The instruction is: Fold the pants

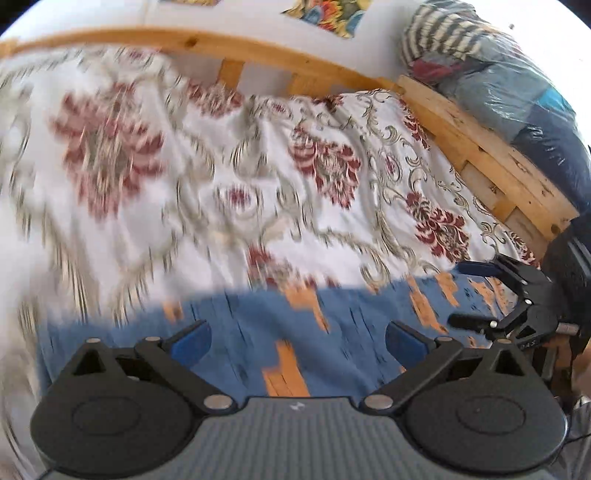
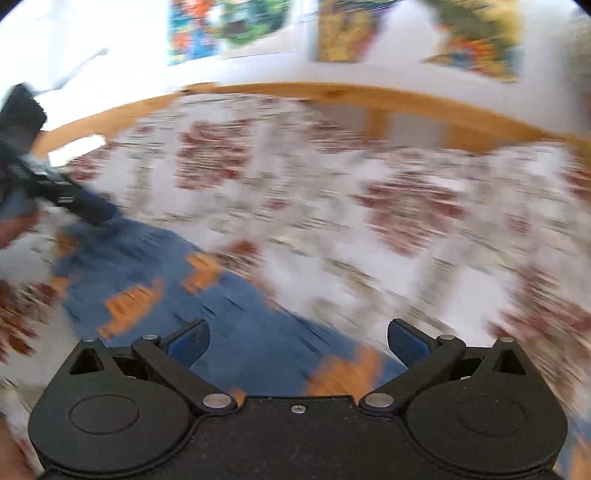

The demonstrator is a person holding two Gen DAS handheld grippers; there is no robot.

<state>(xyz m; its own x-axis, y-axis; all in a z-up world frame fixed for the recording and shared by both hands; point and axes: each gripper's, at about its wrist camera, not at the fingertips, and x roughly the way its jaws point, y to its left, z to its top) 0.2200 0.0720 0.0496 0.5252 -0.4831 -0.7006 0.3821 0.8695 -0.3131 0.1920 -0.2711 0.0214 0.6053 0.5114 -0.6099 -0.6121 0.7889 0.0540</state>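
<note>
The left gripper [image 1: 298,341] is seen spread wide in its own wrist view, its two blue-padded fingers [image 1: 192,341] held well apart with nothing caught between them. Beneath the gap, the pants [image 1: 258,332] are laid: a blue cloth scattered with orange patches and thin dark streaks, spread flat across the near part of the bed. Their far edge is drawn as a fairly straight line against the bedspread [image 1: 207,177], a white cover printed with dark red flowers and grey-green scrolls, which is rumpled into soft folds towards the middle.

The right gripper [image 2: 298,341] is likewise shown released in its own view, jaws parted, nothing gripped. It is held above the pants [image 2: 236,332], close to an edge of the blue cloth that runs diagonally from upper left to lower right, with the flowered bedspread [image 2: 406,229] lying beyond it. Much of this view is smeared by blur, so finer detail of the cloth cannot be made out.

In the left wrist view the right gripper [image 1: 476,291] is seen at the right edge, fingers apart, low over the pants. In the right wrist view the left gripper [image 2: 88,208] is glimpsed at the far left, above the far end of the blue cloth.

A wooden bed frame [image 1: 266,48] is seen around the mattress, and a plastic-wrapped bundle [image 1: 509,92] is resting on its corner. Coloured pictures [image 2: 347,33] are hung on the white wall behind.
</note>
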